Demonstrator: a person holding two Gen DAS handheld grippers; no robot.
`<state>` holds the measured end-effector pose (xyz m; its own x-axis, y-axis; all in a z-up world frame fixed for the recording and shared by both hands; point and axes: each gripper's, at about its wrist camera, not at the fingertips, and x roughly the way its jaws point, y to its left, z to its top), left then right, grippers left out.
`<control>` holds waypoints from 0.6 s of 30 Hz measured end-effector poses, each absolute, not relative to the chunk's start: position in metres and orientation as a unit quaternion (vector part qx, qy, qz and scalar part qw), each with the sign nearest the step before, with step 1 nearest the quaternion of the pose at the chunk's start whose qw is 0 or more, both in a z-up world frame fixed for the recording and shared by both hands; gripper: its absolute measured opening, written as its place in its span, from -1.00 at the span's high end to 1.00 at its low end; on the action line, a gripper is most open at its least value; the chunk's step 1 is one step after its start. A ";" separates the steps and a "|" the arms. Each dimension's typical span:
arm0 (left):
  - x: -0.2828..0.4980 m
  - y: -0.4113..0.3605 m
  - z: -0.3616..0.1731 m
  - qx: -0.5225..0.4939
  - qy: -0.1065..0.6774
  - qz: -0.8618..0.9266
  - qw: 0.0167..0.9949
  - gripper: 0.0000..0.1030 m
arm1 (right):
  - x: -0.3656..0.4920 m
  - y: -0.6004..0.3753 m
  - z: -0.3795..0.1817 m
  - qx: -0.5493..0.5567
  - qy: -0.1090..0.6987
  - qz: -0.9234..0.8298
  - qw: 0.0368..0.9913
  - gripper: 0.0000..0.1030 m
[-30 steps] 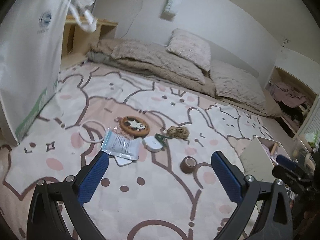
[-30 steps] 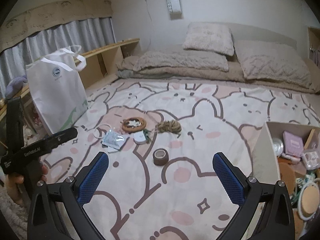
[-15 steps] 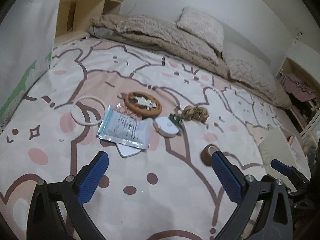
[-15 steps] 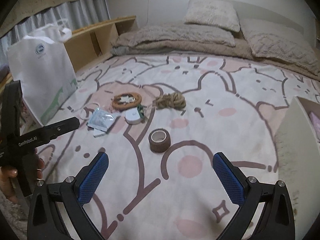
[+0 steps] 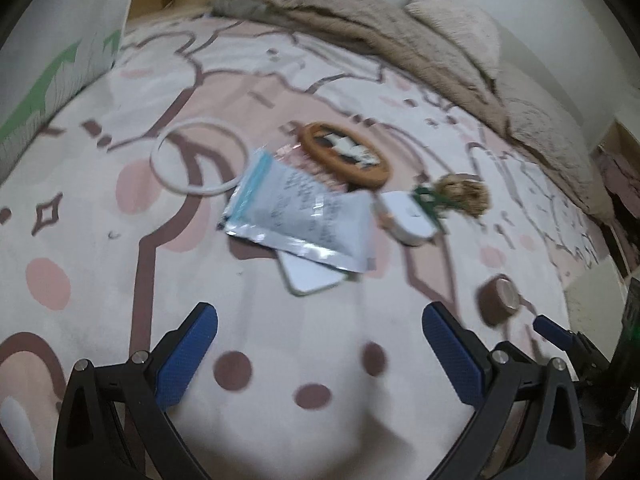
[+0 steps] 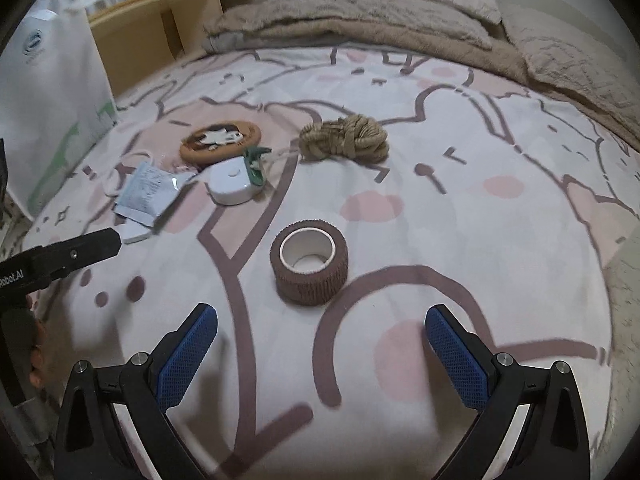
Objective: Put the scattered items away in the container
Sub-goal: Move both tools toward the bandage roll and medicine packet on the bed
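The left gripper is wide open with nothing between its blue pads; it hangs above the bunny-print bedspread. At 12 o'clock from it lies a silver foil pouch, which partly covers a flat white card-like thing; what this is exactly, I cannot tell. At 11 o'clock is a white ring, its right edge touching the pouch. Behind the pouch is a round brown wooden plate, and at 1 o'clock a white tape measure beside a bundle of jute rope.

The right gripper is also wide open and empty. The roll of brown bandage tape stands on its end at 12 o'clock, just in front of the fingertips and not touched by them. A white shopping bag stands at 10 o'clock. At 3 o'clock, at the picture's edge, a pale wall is probably the container
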<state>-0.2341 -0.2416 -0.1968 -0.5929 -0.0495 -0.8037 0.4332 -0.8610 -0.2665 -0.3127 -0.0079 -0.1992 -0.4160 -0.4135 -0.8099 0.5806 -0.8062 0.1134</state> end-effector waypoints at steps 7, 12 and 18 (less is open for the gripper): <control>-0.253 -0.241 -0.202 0.431 0.184 -0.871 0.146 -1.00 | -0.335 -0.030 -0.204 0.456 0.106 -0.834 0.291 -1.00; -0.267 -0.245 -0.205 0.430 0.173 -0.873 0.153 -1.00 | -0.350 -0.041 -0.217 0.460 0.124 -0.836 0.272 -1.00; -0.287 -0.253 -0.206 0.432 0.151 -0.875 0.156 -1.00 | -0.346 -0.040 -0.223 0.432 0.129 -0.849 0.274 -1.00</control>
